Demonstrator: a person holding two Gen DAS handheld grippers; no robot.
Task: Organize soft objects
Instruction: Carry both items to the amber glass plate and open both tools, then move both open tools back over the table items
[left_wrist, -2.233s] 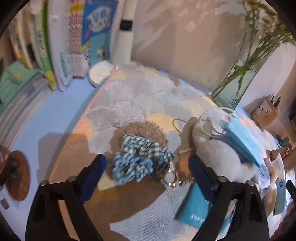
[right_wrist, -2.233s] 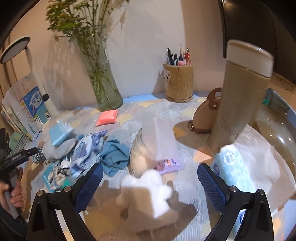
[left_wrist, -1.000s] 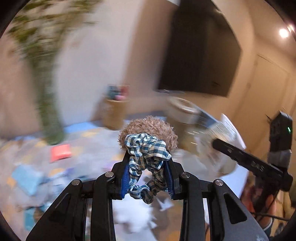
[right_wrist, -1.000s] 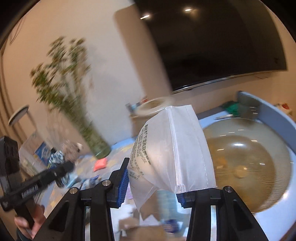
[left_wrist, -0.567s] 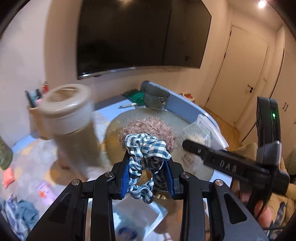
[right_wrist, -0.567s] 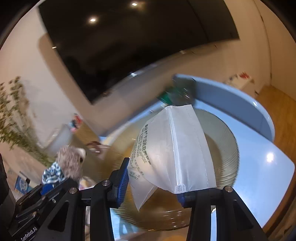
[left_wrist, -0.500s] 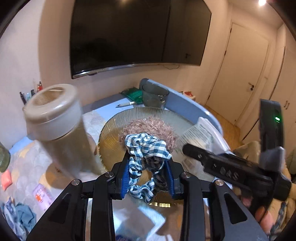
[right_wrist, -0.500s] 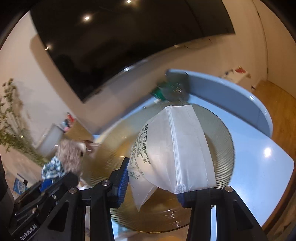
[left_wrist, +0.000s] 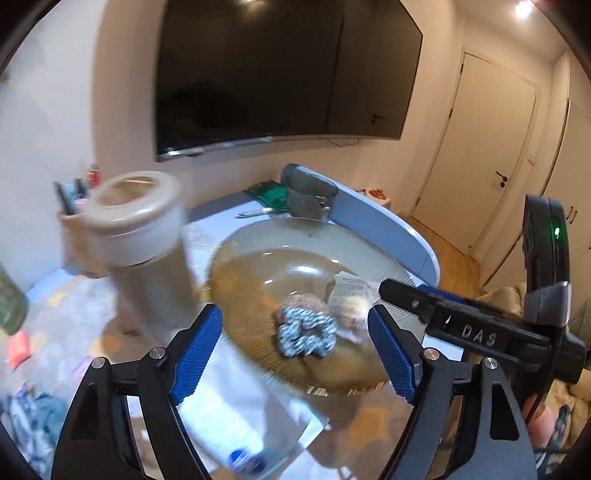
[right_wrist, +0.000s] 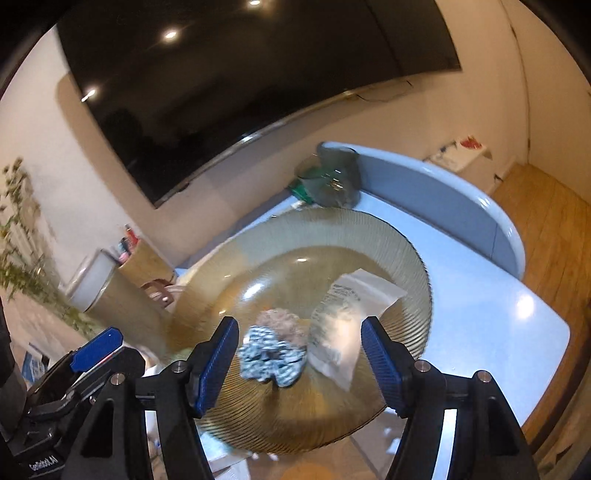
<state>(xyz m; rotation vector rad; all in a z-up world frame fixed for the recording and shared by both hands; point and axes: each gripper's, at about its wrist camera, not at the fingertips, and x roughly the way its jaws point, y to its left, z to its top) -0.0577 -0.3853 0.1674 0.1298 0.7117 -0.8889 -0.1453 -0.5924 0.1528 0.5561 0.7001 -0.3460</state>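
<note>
1. While both grippers are hanging over the big ribbed amber glass bowl (left_wrist: 258, 258), I am seeing the left gripper (left_wrist: 295, 347) with its blue pads spread wide and nothing pressed between them; its jaws have just been opening.
2. I am watching the checked scrunchie (left_wrist: 306, 334) lying loose inside the bowl, toward its near rim, with the fuzzy brown scrunchie (left_wrist: 301, 302) touching it on the far side.
3. I am reading the right gripper (right_wrist: 297, 356) as open too; its jaws have just been opening, and its pads are standing clear on either side of the things below.
4. I am seeing the white packaged mask (right_wrist: 347, 325) lying in the bowl just beside the two scrunchies, on their right in the right wrist view, with its far corner reaching up toward the bowl's rim.
5. I am noting that the bowl is sitting near the right end of the light blue table (right_wrist: 480, 325), with a dark green glass cup (right_wrist: 338, 177) beyond its far rim, close to the table's raised back edge.
6. I am picking out a tall beige canister (left_wrist: 144, 243) standing just left of the bowl in the left wrist view, with a pen holder (left_wrist: 74, 221) behind it, against the wall.
7. I am catching blurred cloth items (left_wrist: 33, 417) lying well apart from the bowl toward the left end of the table.
8. I am seeing a wall-mounted dark screen (left_wrist: 277, 74) above the table's far edge.
</note>
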